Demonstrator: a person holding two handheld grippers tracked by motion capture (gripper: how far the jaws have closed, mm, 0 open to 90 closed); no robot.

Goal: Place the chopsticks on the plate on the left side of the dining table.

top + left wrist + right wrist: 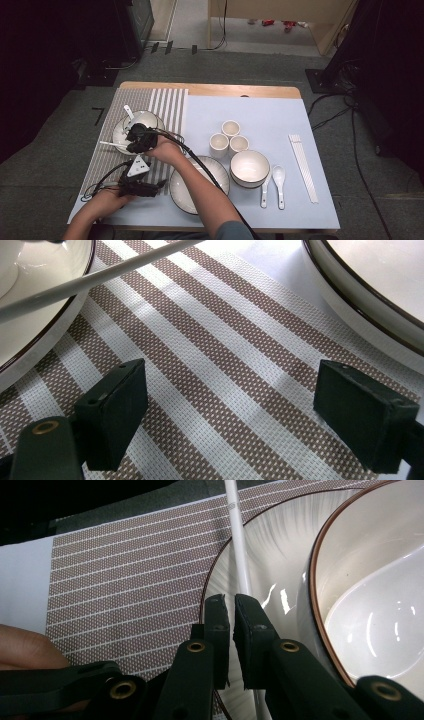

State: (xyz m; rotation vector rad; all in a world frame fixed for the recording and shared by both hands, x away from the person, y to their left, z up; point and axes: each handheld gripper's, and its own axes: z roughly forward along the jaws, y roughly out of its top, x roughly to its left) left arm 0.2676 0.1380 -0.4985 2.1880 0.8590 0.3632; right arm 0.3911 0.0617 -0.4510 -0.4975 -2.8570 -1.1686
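Note:
A white plate (119, 135) on the striped placemat (170, 107) carries a brown-rimmed bowl (147, 120) with a spoon (129, 111) in it. A white chopstick (107, 145) lies across the plate's left rim. My right gripper (131, 145) reaches over that plate. In the right gripper view its jaws (232, 602) stand almost together, and the chopstick (237, 540) runs under the right finger, beside the bowl (370, 605). My left gripper (157, 185) hovers low over the placemat (225, 340), jaws wide (230, 385) with nothing between them. The chopstick (90, 280) crosses that plate (45, 335).
A large shallow plate (199, 190) sits at the front, its rim (380, 300) close to my left gripper. On the pale blue mat (280, 120) stand three cups (230, 137), a bowl (249, 167), two spoons (272, 185) and a long white chopstick set (302, 167).

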